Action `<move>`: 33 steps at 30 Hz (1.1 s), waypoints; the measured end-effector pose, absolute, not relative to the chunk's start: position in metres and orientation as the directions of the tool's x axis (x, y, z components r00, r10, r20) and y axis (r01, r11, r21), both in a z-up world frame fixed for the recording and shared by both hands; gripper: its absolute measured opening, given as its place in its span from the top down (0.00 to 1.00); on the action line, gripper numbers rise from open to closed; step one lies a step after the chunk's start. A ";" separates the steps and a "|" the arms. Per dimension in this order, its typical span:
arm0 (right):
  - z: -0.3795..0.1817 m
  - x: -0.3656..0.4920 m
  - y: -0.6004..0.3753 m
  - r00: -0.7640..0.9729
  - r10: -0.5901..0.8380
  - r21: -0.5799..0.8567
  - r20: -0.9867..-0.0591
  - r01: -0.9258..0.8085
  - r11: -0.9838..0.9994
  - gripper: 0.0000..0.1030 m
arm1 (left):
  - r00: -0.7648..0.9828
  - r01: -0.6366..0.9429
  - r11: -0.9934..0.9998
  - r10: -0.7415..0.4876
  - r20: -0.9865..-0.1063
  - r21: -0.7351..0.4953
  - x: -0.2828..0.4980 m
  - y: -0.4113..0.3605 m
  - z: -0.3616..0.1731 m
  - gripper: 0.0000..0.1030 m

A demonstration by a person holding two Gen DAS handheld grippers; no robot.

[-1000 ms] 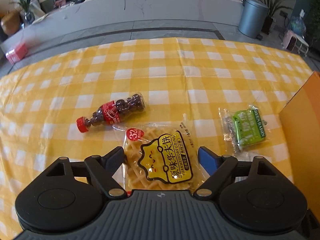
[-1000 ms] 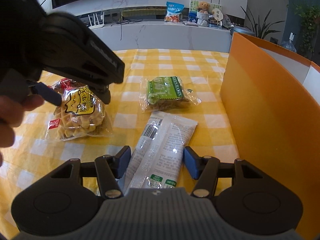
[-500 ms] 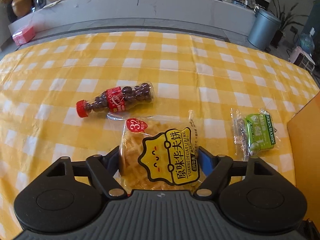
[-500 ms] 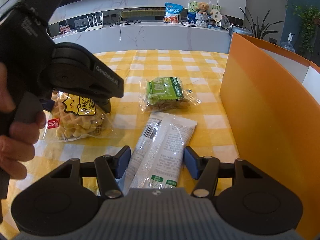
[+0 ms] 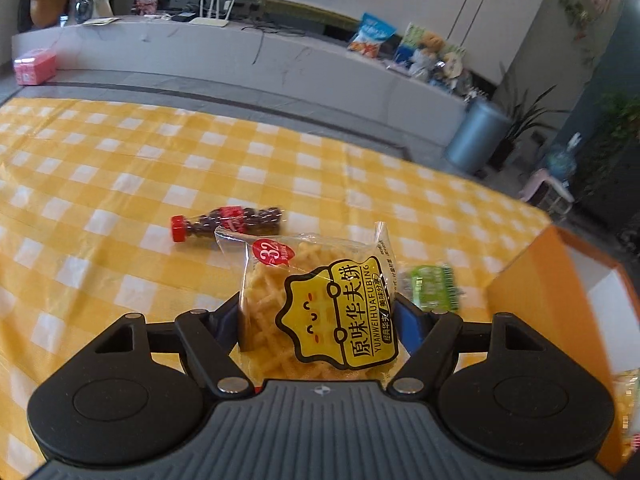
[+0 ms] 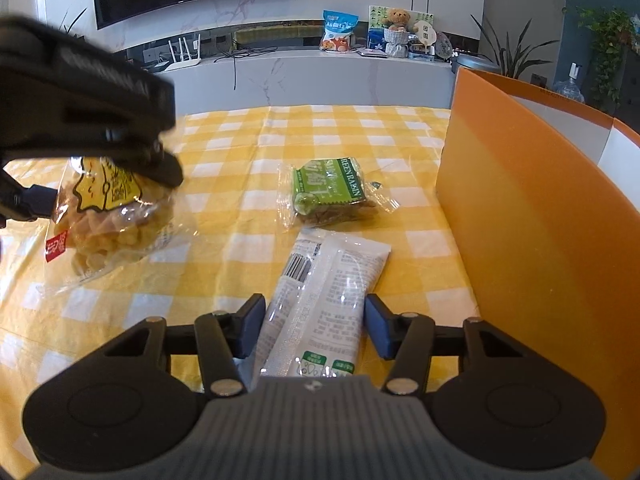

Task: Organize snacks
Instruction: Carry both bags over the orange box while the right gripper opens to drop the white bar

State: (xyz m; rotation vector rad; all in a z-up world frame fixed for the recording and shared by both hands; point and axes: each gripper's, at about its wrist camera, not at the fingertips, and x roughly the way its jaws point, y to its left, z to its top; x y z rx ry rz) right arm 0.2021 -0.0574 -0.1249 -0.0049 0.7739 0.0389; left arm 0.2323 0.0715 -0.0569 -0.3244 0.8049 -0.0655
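My left gripper (image 5: 318, 316) is shut on a clear waffle pack (image 5: 320, 280) with a yellow label, held up off the yellow checked tablecloth (image 5: 120, 168). The right wrist view shows that waffle pack (image 6: 112, 216) hanging at the left, tilted. A long white snack pack (image 6: 332, 276) lies flat on the cloth between the fingers of my right gripper (image 6: 316, 320). Its jaws are closing, and the blue pads stand right at the pack's sides without visibly squeezing it. A green raisin pack (image 6: 330, 190) lies just beyond.
A tall orange box (image 6: 540, 220) stands along the right edge of the table, its wall close to my right gripper. A small bottle (image 5: 232, 222) of dark candies with a red cap lies on its side behind the waffle pack. Beyond the table's far edge runs a grey counter (image 5: 280, 64).
My left gripper closed on the waffle pack, lifted it off the cloth and swung toward the orange box. My right gripper's jaws drew slightly closer to the white pack; that hand stayed put.
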 end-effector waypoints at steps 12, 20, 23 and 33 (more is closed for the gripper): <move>-0.103 0.185 -0.055 0.760 0.062 0.028 -0.648 -0.057 0.998 0.50 | 0.794 -0.071 0.918 -0.185 -0.579 -0.391 0.172 0.089 -0.023 0.17; -0.062 0.166 -0.068 0.821 0.070 0.041 -0.566 -0.056 0.998 0.50 | 0.827 -0.049 0.907 -0.199 -0.526 -0.419 0.153 0.091 -0.002 0.17; -0.039 0.158 -0.079 0.852 0.081 0.064 -0.517 -0.056 0.996 0.50 | 0.833 -0.023 0.908 -0.215 -0.510 -0.419 0.148 0.083 0.006 0.17; 0.022 0.137 -0.173 0.910 0.032 0.155 -0.413 0.035 0.987 0.50 | 0.847 0.114 0.872 -0.335 -0.413 -0.475 0.151 0.048 0.039 0.17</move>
